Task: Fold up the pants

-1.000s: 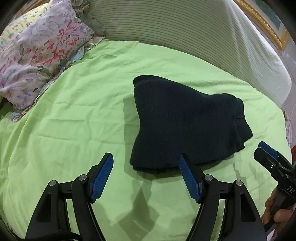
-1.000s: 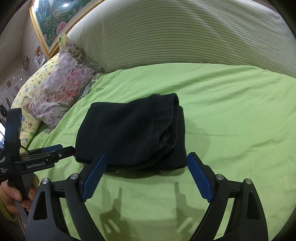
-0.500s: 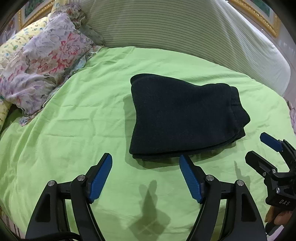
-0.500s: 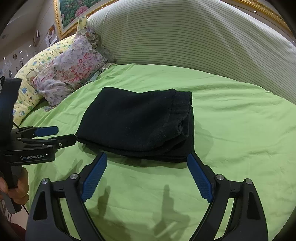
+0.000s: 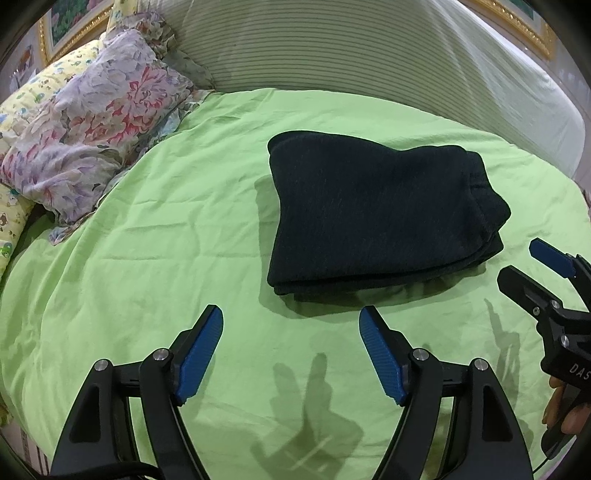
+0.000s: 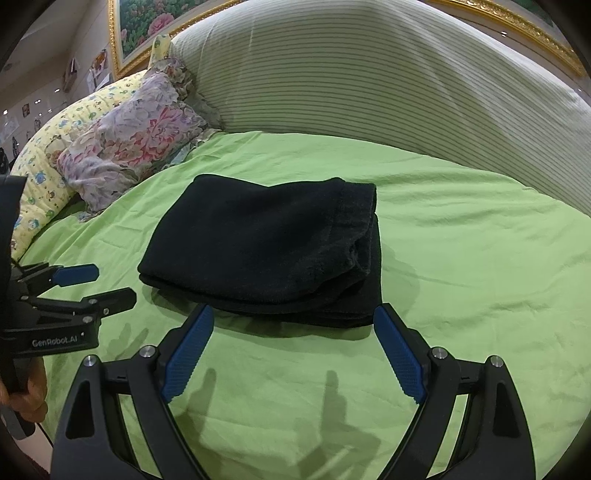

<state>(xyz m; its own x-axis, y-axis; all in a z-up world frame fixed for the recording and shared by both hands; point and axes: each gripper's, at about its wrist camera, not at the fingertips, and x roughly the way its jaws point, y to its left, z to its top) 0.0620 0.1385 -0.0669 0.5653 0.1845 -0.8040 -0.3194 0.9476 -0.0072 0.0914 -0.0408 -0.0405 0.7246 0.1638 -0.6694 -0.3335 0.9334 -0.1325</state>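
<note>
Green sheet (image 5: pixel 155 229) on bed, striped headboard (image 6: pixel 369 81) behind, floral pillow (image 5: pixel 88 122) far left. Pants (image 5: pixel 369 218) folded into a dark stack mid-bed, flat on sheet, layered edges facing the grippers. Left gripper (image 5: pixel 291 325) jaws apart, empty, just short of the stack's near edge. Right gripper (image 6: pixel 291 321) jaws apart, empty, tips at the stack's near edge; contact unclear.

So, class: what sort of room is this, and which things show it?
Most likely a bedroom: a bed under a green sheet, a floral pillow beside a striped bolster, and a framed painting behind.
</note>
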